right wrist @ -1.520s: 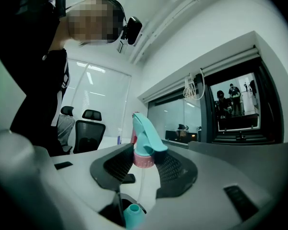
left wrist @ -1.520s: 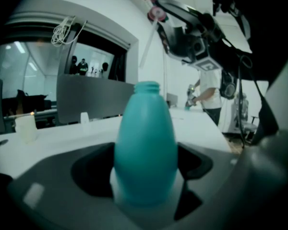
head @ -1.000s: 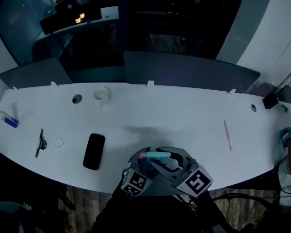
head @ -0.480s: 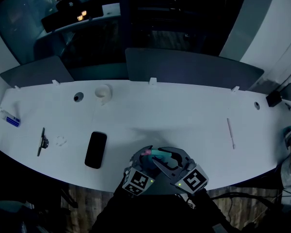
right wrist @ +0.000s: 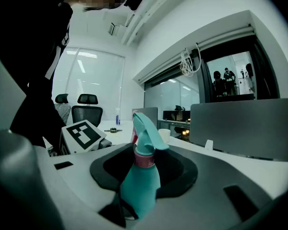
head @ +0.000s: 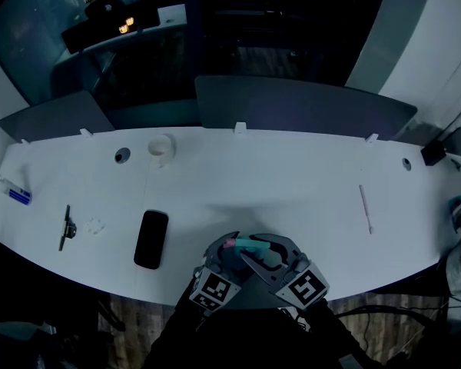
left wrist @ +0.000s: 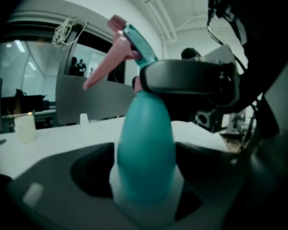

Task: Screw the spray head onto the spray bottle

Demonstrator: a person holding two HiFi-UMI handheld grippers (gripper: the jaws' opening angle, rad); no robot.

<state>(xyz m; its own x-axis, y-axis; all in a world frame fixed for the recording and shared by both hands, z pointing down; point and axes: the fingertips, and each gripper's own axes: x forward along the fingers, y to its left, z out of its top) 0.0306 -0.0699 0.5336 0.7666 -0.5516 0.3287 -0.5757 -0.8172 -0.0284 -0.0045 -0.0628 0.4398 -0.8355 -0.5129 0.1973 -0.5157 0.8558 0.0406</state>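
Observation:
A teal spray bottle stands upright in my left gripper, whose jaws are shut on its lower body. Its spray head, teal with a pink trigger and pink collar, sits on the neck. My right gripper is shut around that collar, and its dark jaw wraps the neck in the left gripper view. In the head view both grippers meet at the table's front edge over the bottle's spray head.
On the white table lie a black phone, a small black tool, a white cup, a pink pen and a small blue-labelled bottle. Grey partitions stand behind the table.

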